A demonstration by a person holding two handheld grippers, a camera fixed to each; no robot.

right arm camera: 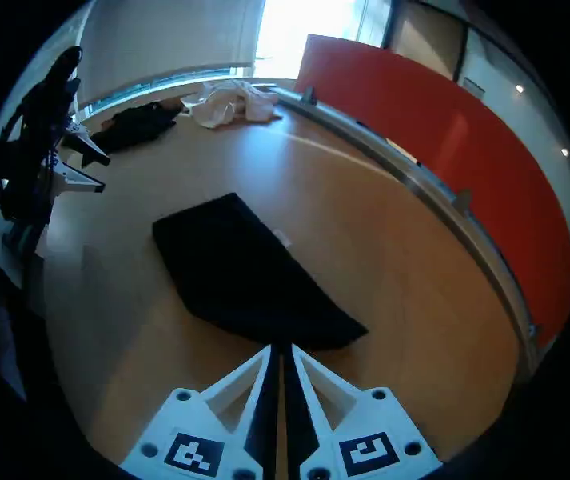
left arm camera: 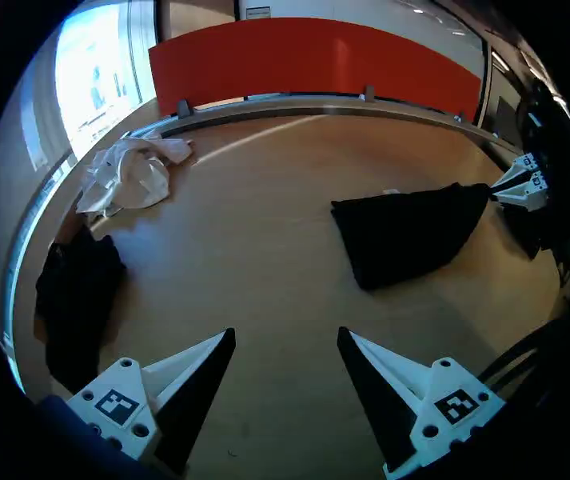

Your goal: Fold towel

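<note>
Well, we judge the fold to be at its start: the towel (left arm camera: 404, 232) lies dark and mostly flat on the wooden bench (left arm camera: 269, 240), a slanted shape rather than a neat rectangle. The right tool (right arm camera: 283, 350) is closed down to a thin slit and its tips meet the towel's near edge. In the left gripper view the cloth tapers to a point right at those tips, so we take it as pinching a corner (a thin pinch, not fully visible). The left tool (left arm camera: 285, 331) stands wide open with nothing between its fingers, over bare wood and well apart from the towel. A crumpled white cloth (left arm camera: 133, 172) and another dark cloth (left arm camera: 77, 296) sit off near the bench's far edge. Next, we think, the left tool must reach a second corner and close on it, so both corners travel over together. Pulling by one corner alone would likely drag the towel askew.
</note>
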